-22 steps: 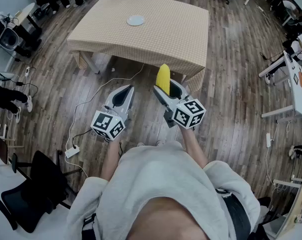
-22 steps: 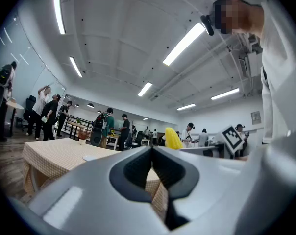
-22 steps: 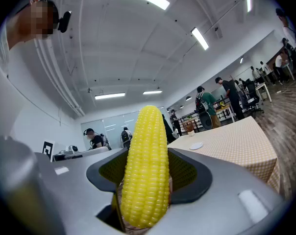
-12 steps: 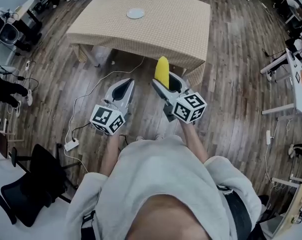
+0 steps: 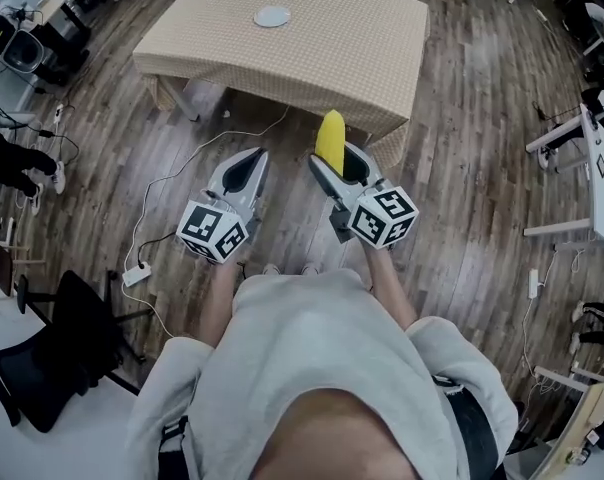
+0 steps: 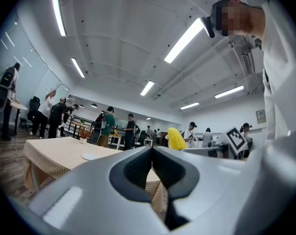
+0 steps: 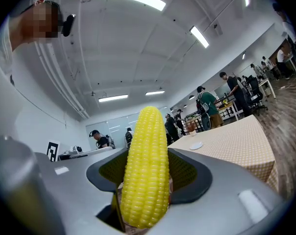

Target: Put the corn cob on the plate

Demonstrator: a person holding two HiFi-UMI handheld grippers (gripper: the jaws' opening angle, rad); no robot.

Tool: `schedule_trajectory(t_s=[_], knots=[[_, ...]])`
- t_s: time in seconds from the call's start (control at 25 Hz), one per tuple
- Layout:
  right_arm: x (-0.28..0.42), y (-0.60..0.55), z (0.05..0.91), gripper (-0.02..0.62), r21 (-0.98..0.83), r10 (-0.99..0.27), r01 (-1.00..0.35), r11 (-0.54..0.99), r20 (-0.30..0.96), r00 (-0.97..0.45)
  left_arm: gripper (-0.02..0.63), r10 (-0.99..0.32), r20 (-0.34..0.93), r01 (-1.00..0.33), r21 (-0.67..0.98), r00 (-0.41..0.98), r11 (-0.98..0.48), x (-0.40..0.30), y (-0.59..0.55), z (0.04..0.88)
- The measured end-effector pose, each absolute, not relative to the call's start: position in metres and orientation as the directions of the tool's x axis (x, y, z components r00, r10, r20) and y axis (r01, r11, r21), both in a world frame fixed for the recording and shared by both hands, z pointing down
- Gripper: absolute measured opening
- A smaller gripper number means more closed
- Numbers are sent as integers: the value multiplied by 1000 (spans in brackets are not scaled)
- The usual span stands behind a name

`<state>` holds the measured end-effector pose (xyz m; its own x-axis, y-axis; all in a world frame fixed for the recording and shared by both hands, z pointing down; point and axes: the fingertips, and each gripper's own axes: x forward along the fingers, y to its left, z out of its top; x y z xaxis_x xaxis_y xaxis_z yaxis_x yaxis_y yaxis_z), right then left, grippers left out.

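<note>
Right hand-held gripper (image 5: pixel 340 161) is clamped on the corn cob (image 5: pixel 329 138), pads on both sides of the lower half. The cob stands pretty much upright with its tip poking well above the jaws, so the grip looks solid to me. Left hand-held gripper (image 5: pixel 244 174) is closed on nothing, pads meeting with no gap, and it's just riding along beside the right one, both pointing level at the tabletop (image 5: pixel 352 38). What's changed over the last second or so is small. The plate (image 5: pixel 272 15) has slid further up the head view. The cob's tip now sits right against the hanging edge of the checked cloth (image 5: pixel 282 93), where before there was a strip of floor (image 5: pixel 462 168) showing between them. The grip on the cob hasn't changed at all. I read that as the person closing in on the tabletop, though it could partly be the head camera tilting, hard to say from this angle. Either way the cob is nowhere near done. It's held out over the floor, short of the near edge, and the little white plate is way over on the far side, well apart from both grippers. So for the task this is still the carry. There's a fair reach or a few more steps left before lowering and letting go makes any sense.
</note>
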<state>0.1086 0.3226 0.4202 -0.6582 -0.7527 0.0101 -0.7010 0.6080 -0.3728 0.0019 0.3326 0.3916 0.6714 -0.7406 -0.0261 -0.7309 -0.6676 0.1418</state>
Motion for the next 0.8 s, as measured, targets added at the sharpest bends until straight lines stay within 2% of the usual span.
schedule_trajectory(t_s=[0.32,0.8], knots=[[127,316,436,258,-395,-738,-686,611,30,-674,8,-761,4,-751,167,649,-639,16,329,409],[110,258,448,258,-390,-725,-682,618,53,-687,8,-778,2,-763,195,629,-616,-3,277,425]])
